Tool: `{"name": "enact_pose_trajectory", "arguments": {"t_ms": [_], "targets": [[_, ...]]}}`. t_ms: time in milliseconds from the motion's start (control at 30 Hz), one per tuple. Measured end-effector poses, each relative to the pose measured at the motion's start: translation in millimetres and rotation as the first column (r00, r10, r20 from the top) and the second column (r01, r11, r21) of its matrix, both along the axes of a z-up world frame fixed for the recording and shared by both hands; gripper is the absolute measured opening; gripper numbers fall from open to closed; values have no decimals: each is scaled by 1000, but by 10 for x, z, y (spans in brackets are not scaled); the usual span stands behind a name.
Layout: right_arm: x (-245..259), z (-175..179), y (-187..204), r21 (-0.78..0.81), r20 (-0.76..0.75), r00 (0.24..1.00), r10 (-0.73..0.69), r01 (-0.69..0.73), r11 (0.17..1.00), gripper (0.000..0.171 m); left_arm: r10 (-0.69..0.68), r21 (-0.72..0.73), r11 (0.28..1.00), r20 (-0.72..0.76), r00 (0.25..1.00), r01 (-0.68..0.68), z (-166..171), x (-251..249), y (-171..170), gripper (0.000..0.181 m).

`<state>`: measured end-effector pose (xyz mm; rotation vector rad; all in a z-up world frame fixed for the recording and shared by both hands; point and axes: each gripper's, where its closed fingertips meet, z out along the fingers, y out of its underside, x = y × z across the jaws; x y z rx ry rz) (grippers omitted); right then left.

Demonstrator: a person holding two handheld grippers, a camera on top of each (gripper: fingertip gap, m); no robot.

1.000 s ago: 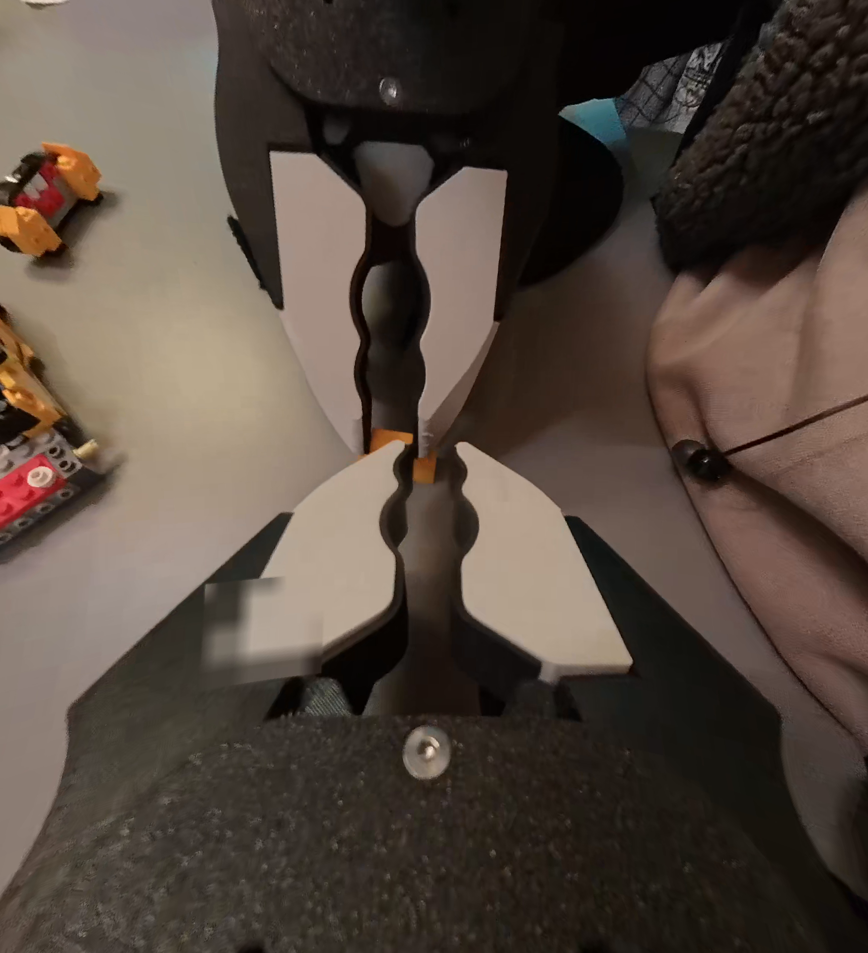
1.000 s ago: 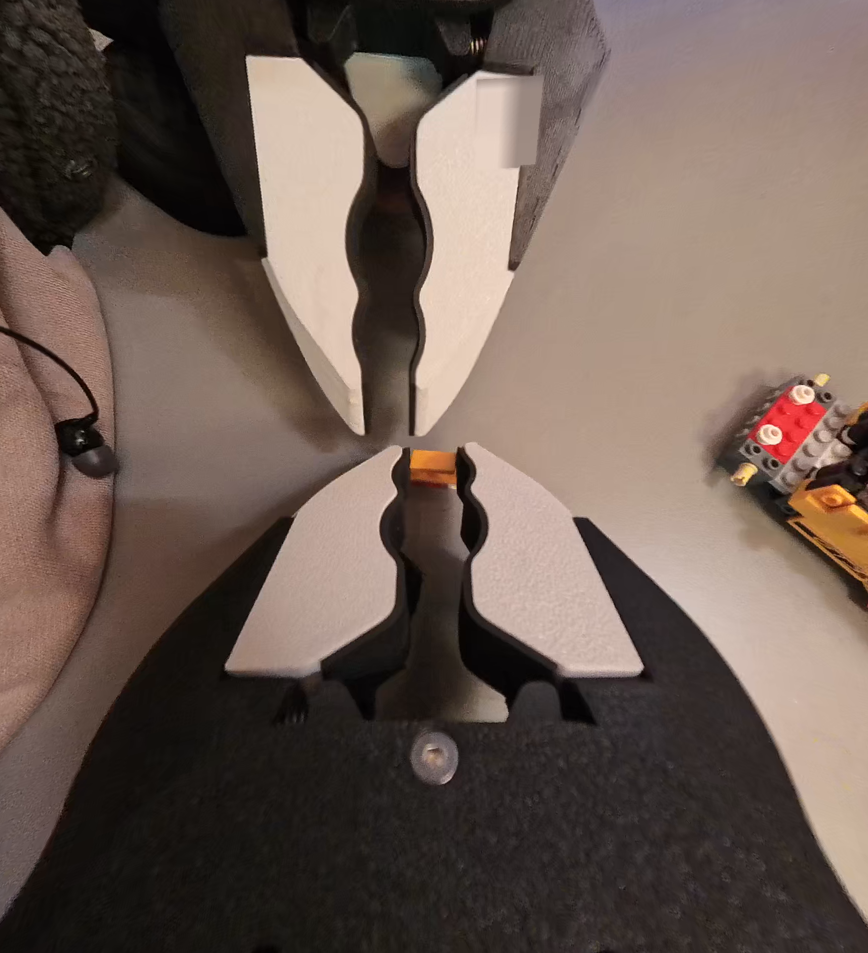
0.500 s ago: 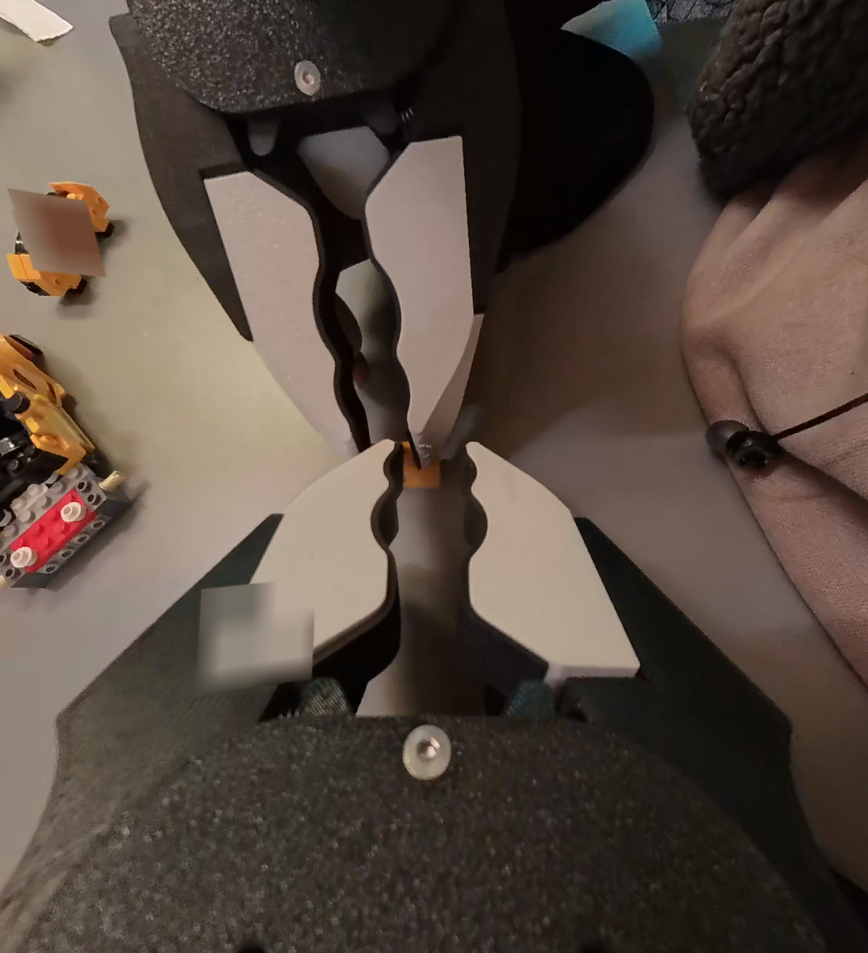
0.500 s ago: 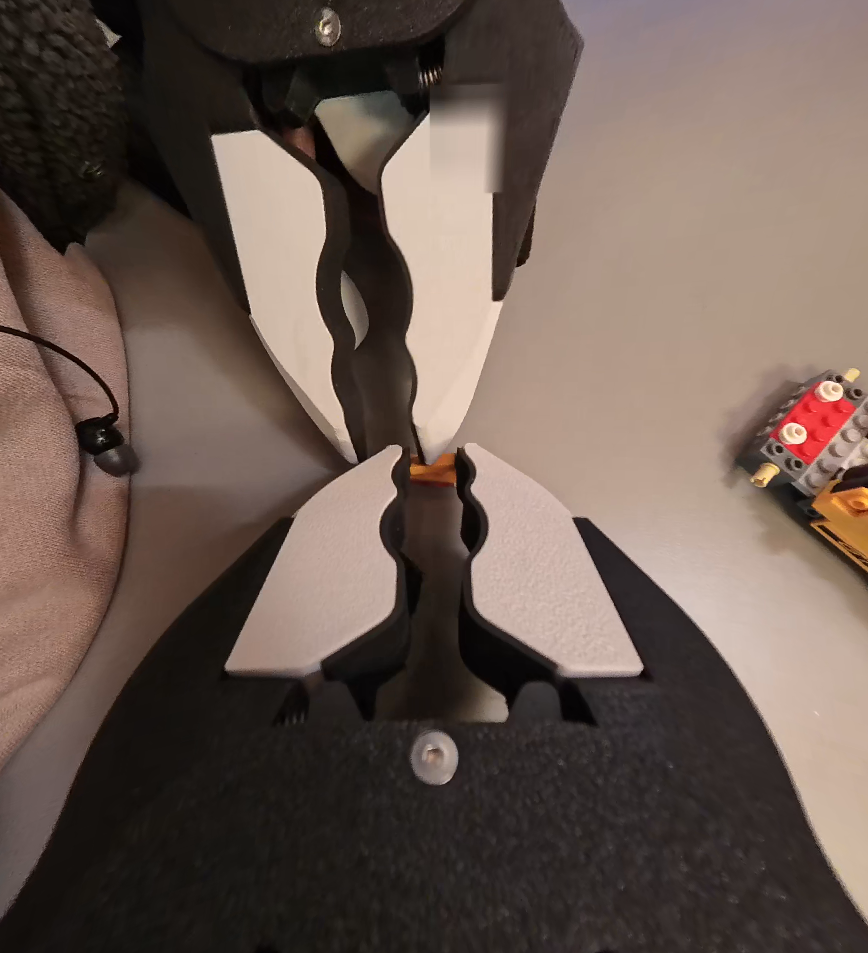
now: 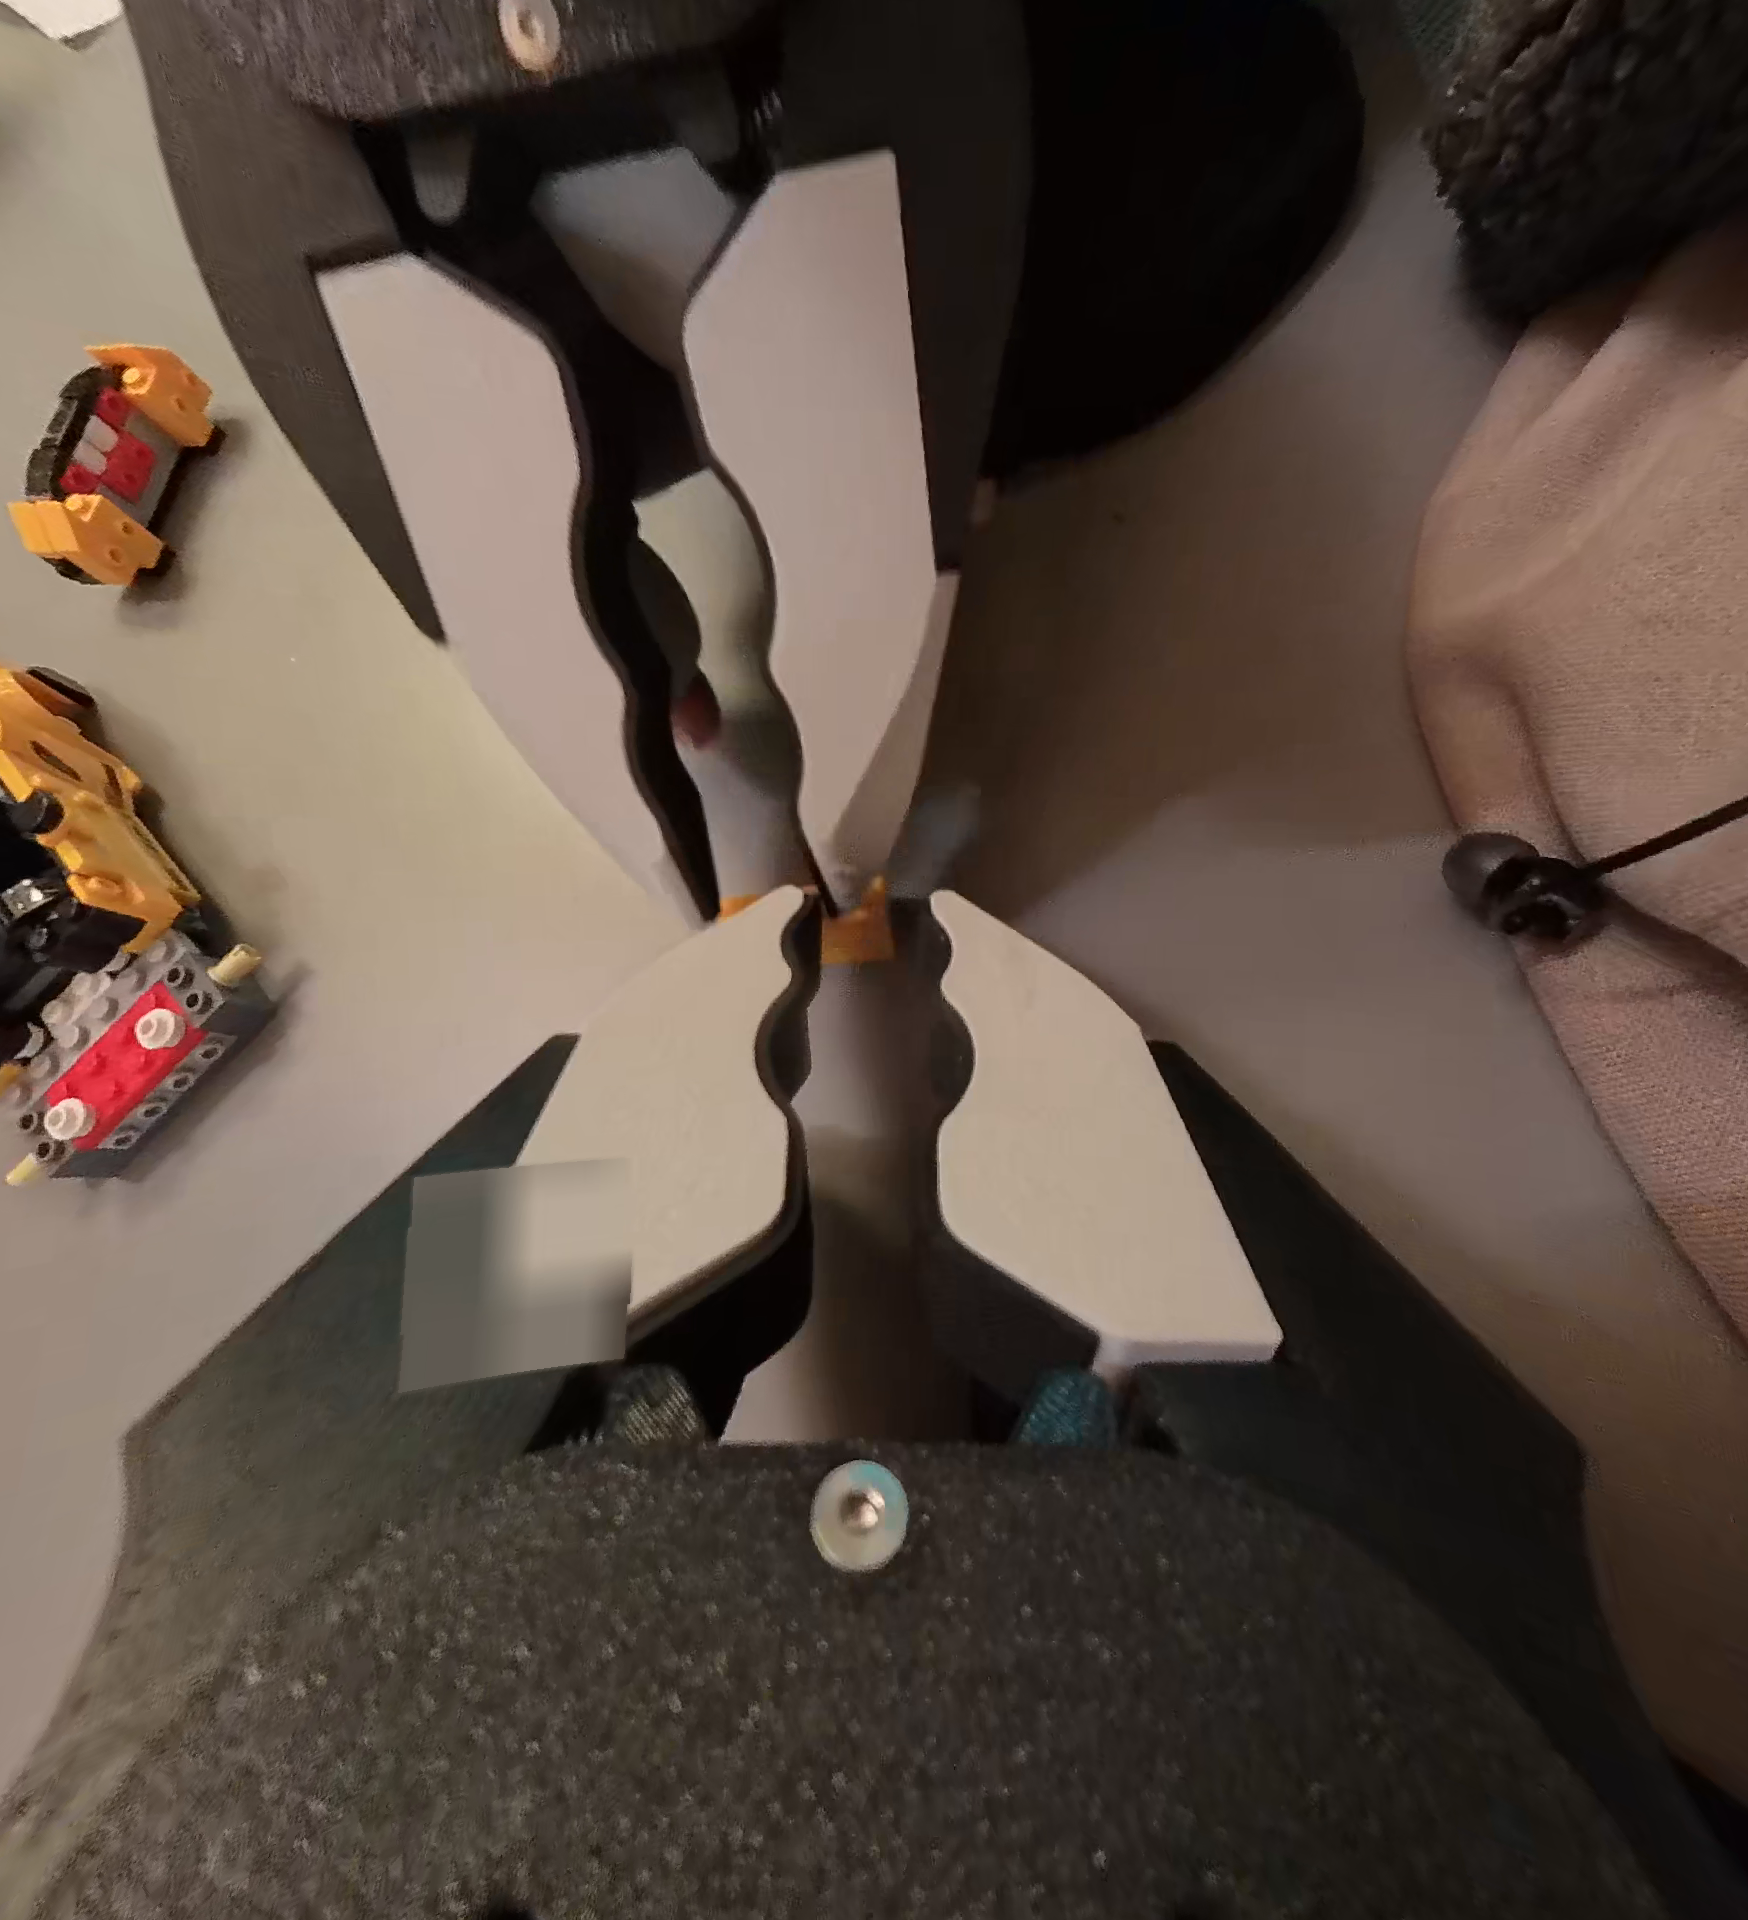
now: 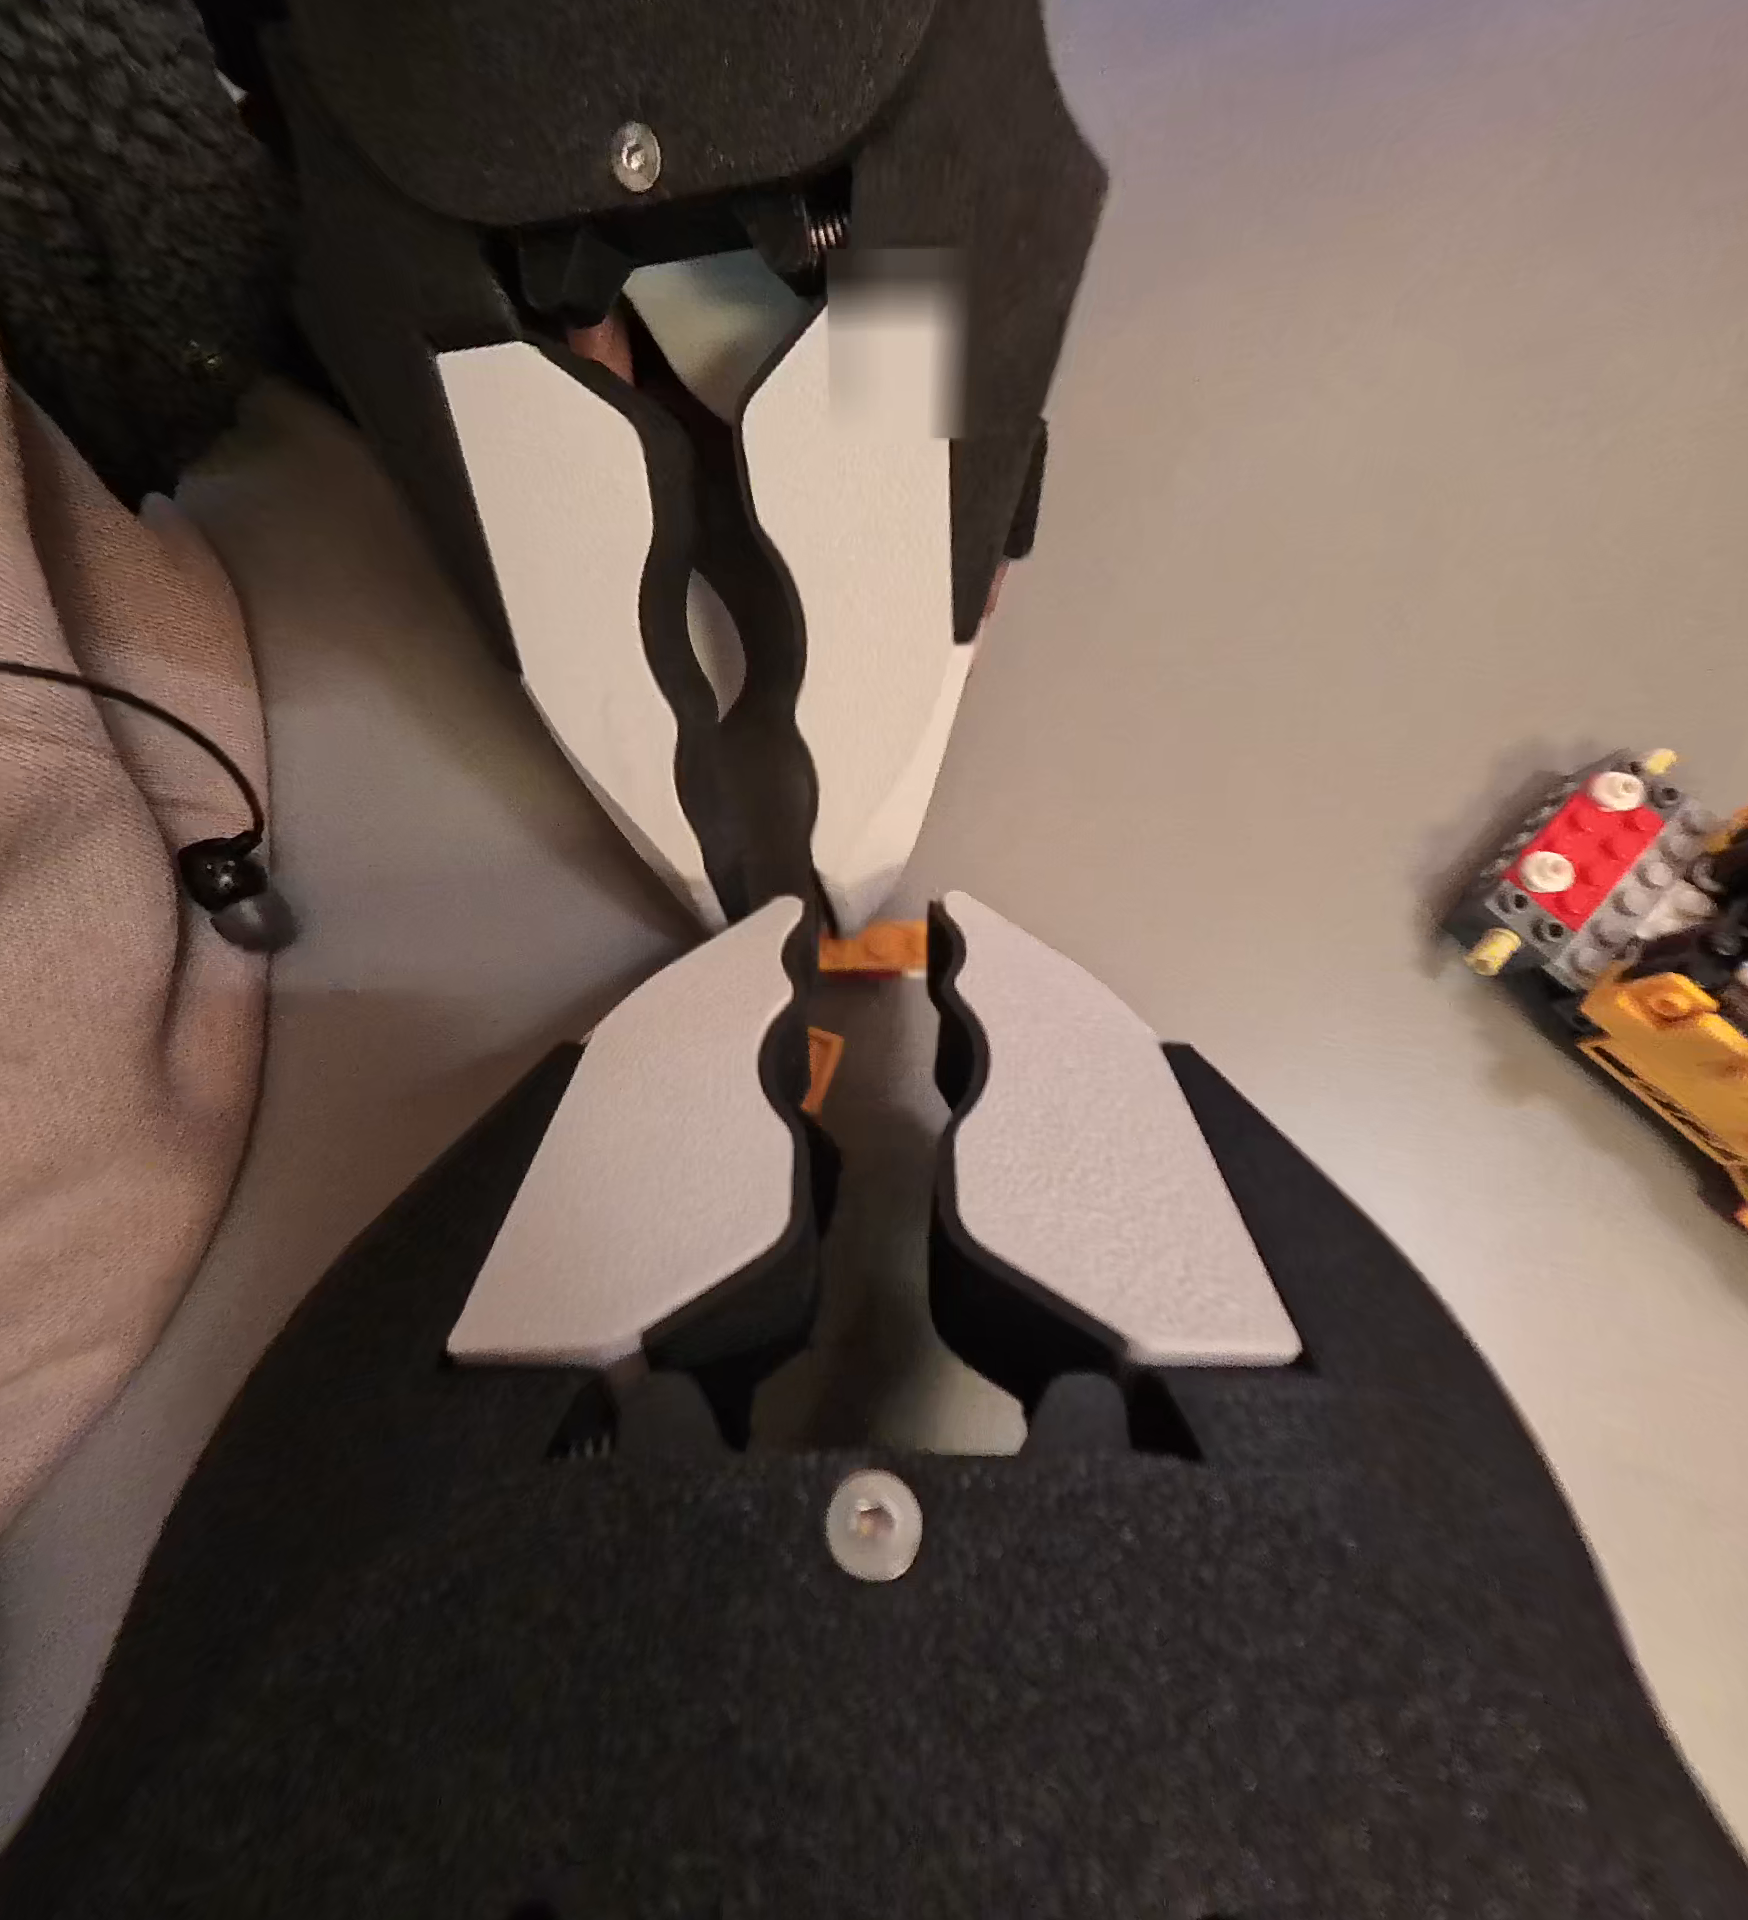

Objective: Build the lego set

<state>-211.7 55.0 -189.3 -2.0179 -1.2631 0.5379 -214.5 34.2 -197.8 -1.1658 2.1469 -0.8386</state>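
My two grippers meet tip to tip above the grey table [image 5: 350,727]. My left gripper [image 5: 870,906] is shut on a small orange lego piece [image 5: 854,933] at its fingertips. My right gripper [image 6: 867,914] is shut on an orange lego piece [image 6: 870,951] too. Whether these are one piece or two joined pieces is hidden by the fingers. The right gripper reaches down from the top of the left wrist view [image 5: 776,883], tilted. The left gripper shows likewise in the right wrist view [image 6: 797,896]. A partly built yellow and black lego vehicle [image 5: 39,894] with a red and grey base lies on the table.
A small orange, black and red lego sub-assembly [image 5: 111,462] lies beyond the vehicle, which also shows in the right wrist view [image 6: 1680,997]. A person's beige garment [image 5: 1628,727] with a black cord toggle [image 5: 1514,899] borders the table, with dark fuzzy fabric [image 5: 1628,135] behind. My left and right fingertips are right by each other.
Both grippers have tilted against each other while their tips stay together on the orange piece. Each shows more of the other's body than before. Neither jaw gap has changed.
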Motion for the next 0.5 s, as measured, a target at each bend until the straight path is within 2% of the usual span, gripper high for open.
{"name": "enact_pose_trajectory", "arguments": {"t_ms": [233,500], "targets": [[271,-1,-243,-15,128,986,104,-102,995,14,10,7,1000,-6,1000,-10,-16,-2,33,17],[194,-193,-248,-70,217,971,97,-84,994,11,19,23,1000,-1,1000,-19,-26,17,38,17]]}}
